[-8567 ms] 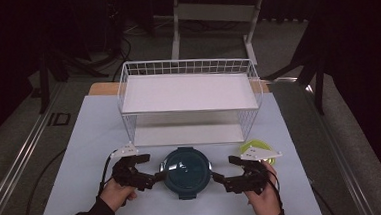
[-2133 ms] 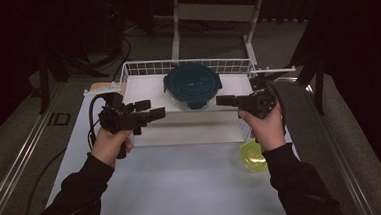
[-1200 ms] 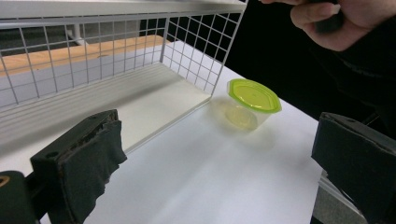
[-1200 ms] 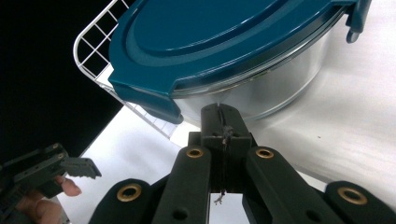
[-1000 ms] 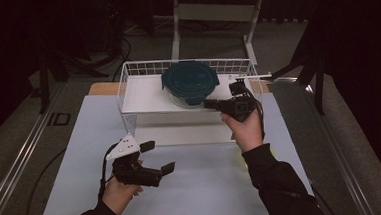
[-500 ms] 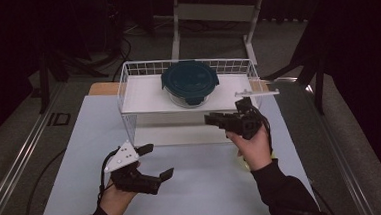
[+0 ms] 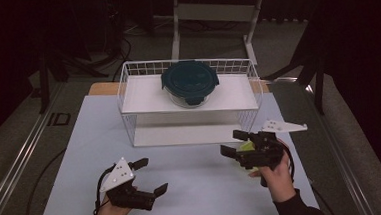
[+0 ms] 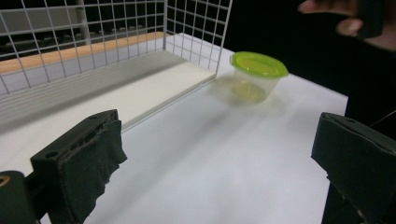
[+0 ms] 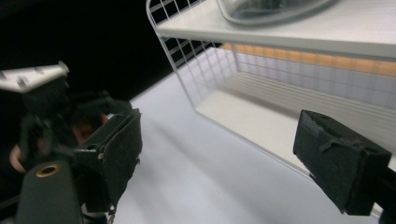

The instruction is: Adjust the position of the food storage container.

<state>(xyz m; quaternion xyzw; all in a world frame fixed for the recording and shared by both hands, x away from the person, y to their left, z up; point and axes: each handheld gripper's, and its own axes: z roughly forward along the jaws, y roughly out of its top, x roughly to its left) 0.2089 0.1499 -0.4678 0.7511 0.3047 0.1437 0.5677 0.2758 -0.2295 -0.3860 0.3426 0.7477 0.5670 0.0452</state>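
A round glass container with a dark teal lid stands on the top shelf of the white wire rack; its glass base shows from below. My right gripper hovers in front of the rack's right end, open, its jaws having just been opening with nothing between them. Just behind it sits a small tub with a lime-green lid, also seen across the mat. My left gripper is low at the front left, open and empty.
The rack stands at the back of a white mat on the table, with its lower shelf bare. The other hand's gripper shows at the left of the right gripper view. Dark floor and a stand's legs lie beyond.
My right gripper has let go of the teal-lidded container on the top shelf, opened, and drawn back and down to the front right. The left gripper sank slightly toward the front edge.
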